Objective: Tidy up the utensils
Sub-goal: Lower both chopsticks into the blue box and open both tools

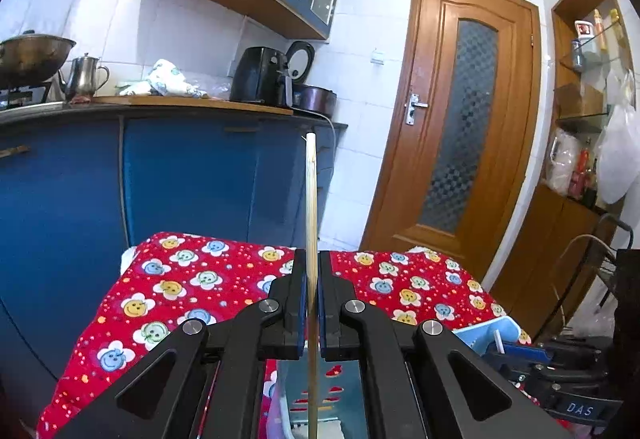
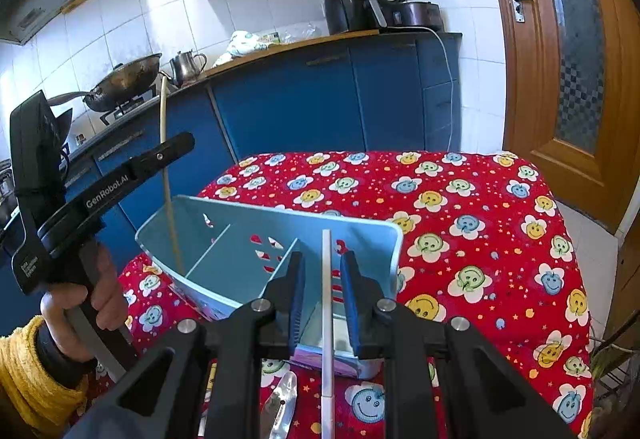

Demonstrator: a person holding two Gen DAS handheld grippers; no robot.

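Note:
My left gripper (image 1: 312, 255) is shut on a bamboo chopstick (image 1: 311, 199) that stands upright between its pads. In the right wrist view the same gripper (image 2: 168, 155) is held by a hand in a yellow sleeve, and the bamboo chopstick (image 2: 170, 199) dips into the left compartment of a light blue utensil holder (image 2: 360, 235). My right gripper (image 2: 322, 257) is over the holder's right side. A white chopstick (image 2: 327, 299) stands between its jaws with a gap on each side, so they are open. The left wrist view shows only a corner of the holder (image 1: 480, 335).
The holder sits on a table with a red flower-print cloth (image 2: 460, 219). A metal utensil (image 2: 280, 407) lies on the cloth under my right gripper. Blue kitchen cabinets (image 2: 300, 99) stand behind the table, a wooden door (image 2: 560, 79) at the right.

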